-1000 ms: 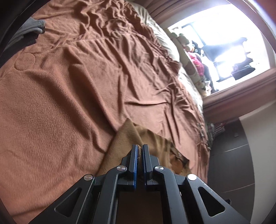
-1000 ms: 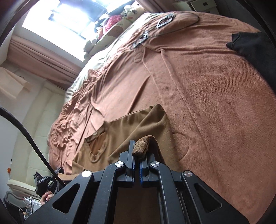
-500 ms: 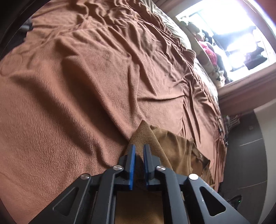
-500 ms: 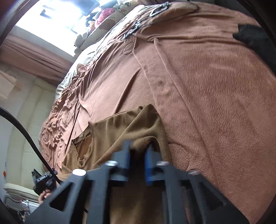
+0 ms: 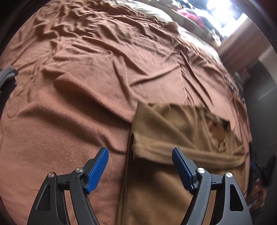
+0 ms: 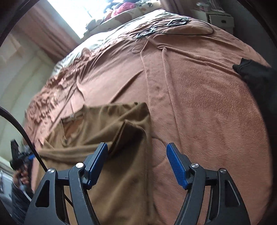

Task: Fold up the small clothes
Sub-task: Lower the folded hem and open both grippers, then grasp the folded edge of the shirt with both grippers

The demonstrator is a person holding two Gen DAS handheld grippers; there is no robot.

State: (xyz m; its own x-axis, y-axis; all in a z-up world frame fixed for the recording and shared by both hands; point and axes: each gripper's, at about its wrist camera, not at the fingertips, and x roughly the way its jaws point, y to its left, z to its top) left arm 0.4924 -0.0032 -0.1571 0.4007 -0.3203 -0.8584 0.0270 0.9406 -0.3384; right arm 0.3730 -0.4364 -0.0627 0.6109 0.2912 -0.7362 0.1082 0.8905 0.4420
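Note:
A small tan shirt lies on the rust-brown blanket, its neckline away from me and a sleeve folded across it. My left gripper hovers over the shirt's left edge, its jaws opening, blue pads apart and gripping nothing. In the right wrist view the same shirt shows a folded sleeve flap under my right gripper. Its jaws are opening too, with cloth below them but not pinched.
A black garment lies at the blanket's right edge. A grey garment sits at the far left. Clutter is piled by the bright window. A cable and a hand on the other gripper show at lower left.
Both grippers were shut on corners of the tan shirt and have let go, their jaws spreading wide. The shirt's sleeves now lie folded on it. Both views have rolled.

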